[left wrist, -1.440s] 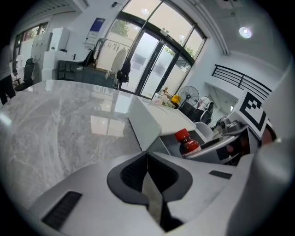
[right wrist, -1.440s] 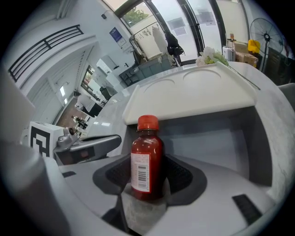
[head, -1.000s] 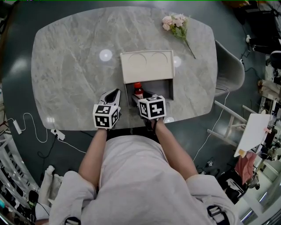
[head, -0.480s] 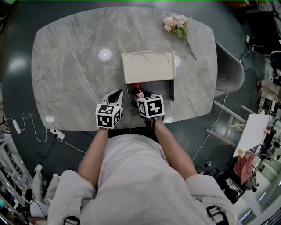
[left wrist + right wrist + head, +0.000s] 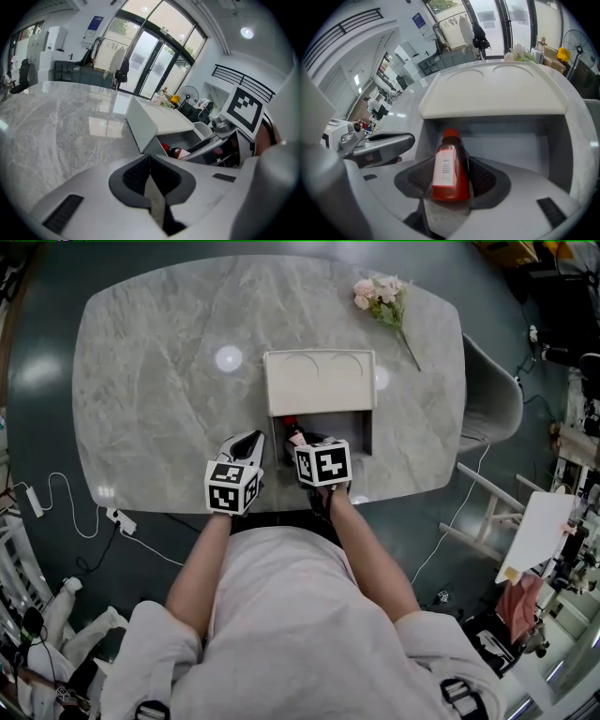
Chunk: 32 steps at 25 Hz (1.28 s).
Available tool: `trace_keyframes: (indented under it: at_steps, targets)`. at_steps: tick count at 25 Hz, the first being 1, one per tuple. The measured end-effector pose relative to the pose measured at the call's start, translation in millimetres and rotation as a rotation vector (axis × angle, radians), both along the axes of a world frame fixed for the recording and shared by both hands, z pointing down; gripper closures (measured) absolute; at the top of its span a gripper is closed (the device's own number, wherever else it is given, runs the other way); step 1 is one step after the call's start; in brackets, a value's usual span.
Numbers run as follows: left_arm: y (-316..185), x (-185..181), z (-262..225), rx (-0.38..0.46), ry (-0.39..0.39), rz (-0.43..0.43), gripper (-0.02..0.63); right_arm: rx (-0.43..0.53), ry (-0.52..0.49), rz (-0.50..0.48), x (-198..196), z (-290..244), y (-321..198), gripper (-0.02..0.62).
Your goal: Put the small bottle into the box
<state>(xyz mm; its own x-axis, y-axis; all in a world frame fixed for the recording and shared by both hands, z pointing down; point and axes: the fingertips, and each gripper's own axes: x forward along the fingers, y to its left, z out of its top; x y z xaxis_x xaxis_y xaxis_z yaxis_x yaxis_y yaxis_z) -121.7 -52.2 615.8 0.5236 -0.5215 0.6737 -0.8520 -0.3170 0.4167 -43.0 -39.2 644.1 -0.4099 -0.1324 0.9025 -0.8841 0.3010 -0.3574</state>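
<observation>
Right gripper view: the small bottle (image 5: 449, 161) sits between the two dark pads of the right gripper (image 5: 451, 180), and its red cap points away toward the covered part of the box (image 5: 565, 140).
Right gripper fingers: closed on the bottle's body, with one pad against each side.
Small bottle: it has a red cap, dark red contents and a white label with a barcode that faces up. It is in the open near half of the box, close to the box's left wall. Whether it touches the box's floor cannot be told.
Box: white and rectangular. A flat lid (image 5: 497, 91) with two shallow round marks covers its far half, and its near half is open with grey inner walls.
Left gripper (image 5: 149, 164): just left of the box's near left corner, over the worktop (image 5: 169, 381) and not touching the box.
Left gripper fingers: pressed together, with nothing between them.
Marker cubes: one rides on each gripper, on the near side of the box, and the right one hangs over the box's open half.
Worktop: grey marbled stone with rounded corners. The box stands on it toward the near edge.
Flowers (image 5: 380, 294): a pale pink bunch lying on the worktop beyond the box and to its right, well apart from it.
Chair (image 5: 492, 395): pale, to the right of the box and past the worktop's edge.
Person: two bare forearms reach toward the box from its near side, one to each gripper.
</observation>
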Motion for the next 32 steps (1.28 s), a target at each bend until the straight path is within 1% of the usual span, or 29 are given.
trace_keyframes:
  at_steps: [5, 8, 13, 15, 16, 17, 18, 19, 21, 26, 32]
  targets:
    - [6, 2, -5, 0.012, -0.013, -0.011, 0.583, 0.014, -0.028, -0.008, -3, -4, 2, 0.36]
    - [11, 4, -11, 0.024, -0.019, -0.022, 0.583, 0.036, -0.071, -0.002, -4, -11, 4, 0.359]
    - [19, 8, -23, 0.055, -0.026, -0.037, 0.583, 0.153, -0.13, 0.016, 2, -37, 2, 0.36]
    - [23, 12, -30, 0.066, -0.024, -0.043, 0.583, 0.209, -0.142, 0.009, 6, -49, 3, 0.364]
    - [25, 14, -33, 0.072, -0.023, -0.046, 0.583, 0.238, -0.141, 0.003, 8, -54, 4, 0.377]
    - [27, 17, -37, 0.079, -0.023, -0.048, 0.583, 0.267, -0.137, 0.0, 11, -59, 5, 0.415]
    - [29, 20, -41, 0.088, -0.023, -0.049, 0.583, 0.296, -0.133, -0.002, 15, -65, 6, 0.472]
    - [30, 23, -46, 0.097, -0.022, -0.049, 0.583, 0.326, -0.128, -0.004, 18, -70, 7, 0.507]
    - [34, 29, -54, 0.114, -0.023, -0.044, 0.583, 0.383, -0.119, -0.016, 24, -82, 9, 0.539]
    - [42, 46, -71, 0.148, -0.02, -0.028, 0.583, 0.485, -0.113, -0.055, 34, -106, 18, 0.561]
    - [56, 67, -88, 0.182, -0.022, -0.012, 0.583, 0.604, -0.102, -0.012, 61, -134, 29, 0.569]
